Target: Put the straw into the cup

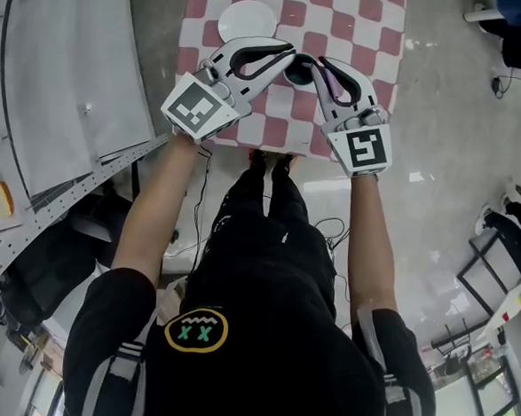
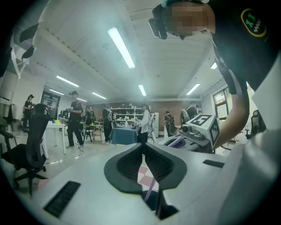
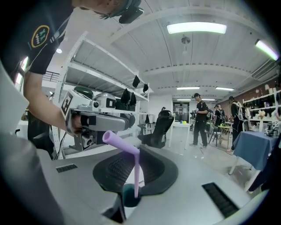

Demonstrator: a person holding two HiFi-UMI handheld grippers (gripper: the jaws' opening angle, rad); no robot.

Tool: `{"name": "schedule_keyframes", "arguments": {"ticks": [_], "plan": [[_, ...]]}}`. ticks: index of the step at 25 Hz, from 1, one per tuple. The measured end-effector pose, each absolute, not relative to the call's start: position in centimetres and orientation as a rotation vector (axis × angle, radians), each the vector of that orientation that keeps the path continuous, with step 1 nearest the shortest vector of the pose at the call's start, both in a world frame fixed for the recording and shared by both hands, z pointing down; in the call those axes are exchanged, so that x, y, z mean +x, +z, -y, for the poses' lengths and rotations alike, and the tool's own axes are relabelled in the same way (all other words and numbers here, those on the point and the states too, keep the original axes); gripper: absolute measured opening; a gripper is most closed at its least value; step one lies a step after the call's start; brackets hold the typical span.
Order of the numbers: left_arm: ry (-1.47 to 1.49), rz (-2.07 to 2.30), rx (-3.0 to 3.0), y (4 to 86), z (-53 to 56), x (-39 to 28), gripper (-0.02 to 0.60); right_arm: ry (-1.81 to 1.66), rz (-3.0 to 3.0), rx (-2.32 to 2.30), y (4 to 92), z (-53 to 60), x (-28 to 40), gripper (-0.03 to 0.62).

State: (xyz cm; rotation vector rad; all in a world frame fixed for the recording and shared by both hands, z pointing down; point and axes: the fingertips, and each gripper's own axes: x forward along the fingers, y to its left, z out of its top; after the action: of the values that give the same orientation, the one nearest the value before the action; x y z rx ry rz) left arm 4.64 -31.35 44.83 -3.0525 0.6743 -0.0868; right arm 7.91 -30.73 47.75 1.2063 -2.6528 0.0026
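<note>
We find the purple bendy straw [image 3: 137, 171] upright between the dark ribbed pads [image 3: 114, 169] of the right gripper [image 1: 319, 66]. Its jaws are closed on the straw's straight part, just under the bend. The short bent end angles up and away towards the person's left. The lower end reaches the mouth of the dark teal cup [image 3: 128, 196] directly beneath; we cannot tell how far in it goes.

In the head view the cup stands on the red-and-white checked table [image 1: 380, 24], between the tips of the two grippers and close to the near edge. A white plate [image 1: 247, 17] lies further back on the same cloth, apart from the cup.

The left gripper [image 2: 144, 147] has its jaws brought together at the tips, and we see nothing clamped between them. Through the gap under those tips its own view shows a patch of checked cloth, a slim length of straw and the dark cup below. This gripper sits just beside the right one, tips angled towards the cup from the left.

Outward, metal shelving [image 3: 88, 57] stands to the person's left. A black office chair [image 3: 160, 125] and several standing people [image 2: 75, 118] occupy the room behind, along with a table under a blue cloth [image 2: 124, 135].
</note>
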Motion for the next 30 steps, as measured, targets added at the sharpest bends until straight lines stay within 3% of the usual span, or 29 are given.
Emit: {"name": "schedule_keyframes", "arguments": {"ticks": [30], "plan": [[-0.149, -0.647, -3.123, 51.6, 31.1, 5.8, 0.035, 0.125, 2.554, 1.173, 57.5, 31.2, 8.7, 0.054]]}}
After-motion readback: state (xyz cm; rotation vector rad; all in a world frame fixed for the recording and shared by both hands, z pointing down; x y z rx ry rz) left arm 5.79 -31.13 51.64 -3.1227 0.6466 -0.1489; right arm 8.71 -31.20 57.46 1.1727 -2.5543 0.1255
